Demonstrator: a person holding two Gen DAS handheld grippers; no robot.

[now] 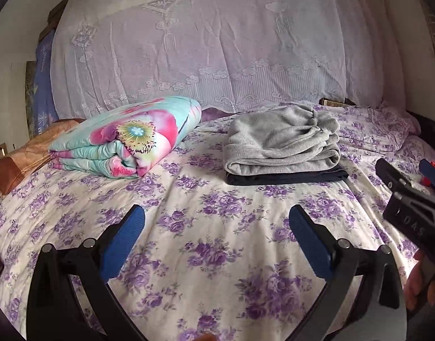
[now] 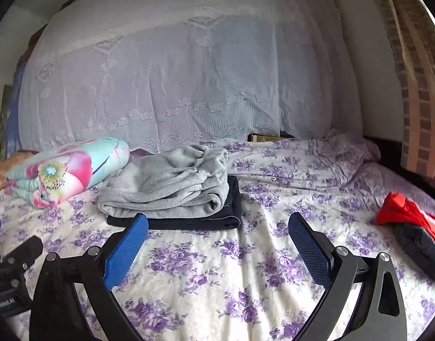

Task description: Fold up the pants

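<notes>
Both grippers hang above the bed sheet with purple flowers and hold nothing. The left gripper has its two blue pads wide apart, with only the sheet between them. The right gripper has its jaws spread in the same way and is also empty.

The folded grey fleece pants lie in a thick bundle on top of a flat folded dark navy garment, near the far side of the bed. In the left wrist view this pile is ahead and a little to the right of the gripper. In the right wrist view the same grey pants and the dark garment lie ahead and to the left, and the tip of the left blue pad covers a small part of the dark edge.

A folded quilt with pink and turquoise flowers lies to the left of the pile, apart from it. Behind the bed hangs a pale lace curtain.

Only the right wrist view shows clearly a crumpled red cloth resting on a dark garment at the right edge of the bed; in the left view only a small red spot appears there. The left view shows the black body of the right gripper at its right edge, with part of a hand below it.
</notes>
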